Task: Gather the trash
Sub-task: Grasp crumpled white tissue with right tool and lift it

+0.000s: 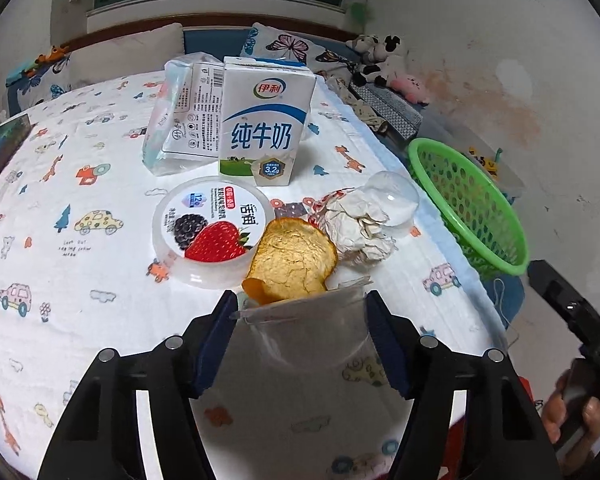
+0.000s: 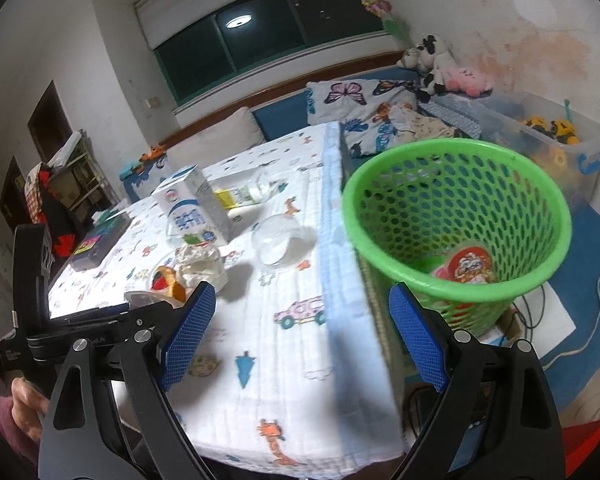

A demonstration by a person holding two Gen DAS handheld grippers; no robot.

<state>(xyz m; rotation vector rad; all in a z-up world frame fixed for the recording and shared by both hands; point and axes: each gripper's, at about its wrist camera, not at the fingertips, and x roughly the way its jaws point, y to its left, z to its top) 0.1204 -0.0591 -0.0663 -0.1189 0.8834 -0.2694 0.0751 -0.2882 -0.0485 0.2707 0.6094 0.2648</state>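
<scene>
Left gripper (image 1: 300,312) clamped on clear plastic cup (image 1: 300,320) near bed's front edge, peel inside, for binning; right gripper (image 2: 300,336) released, empty, beside green basket (image 2: 456,216).

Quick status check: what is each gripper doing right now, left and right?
Left gripper: closed on a clear plastic cup.
Right gripper: open, holding nothing, beside the green basket.

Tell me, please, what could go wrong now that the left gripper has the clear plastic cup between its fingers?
The left gripper holds a thin clear cup with orange peel resting at its rim; the peel could spill on lifting, or the cup buckle. The green basket stands off the table's edge, so a short drop might miss it.
</scene>
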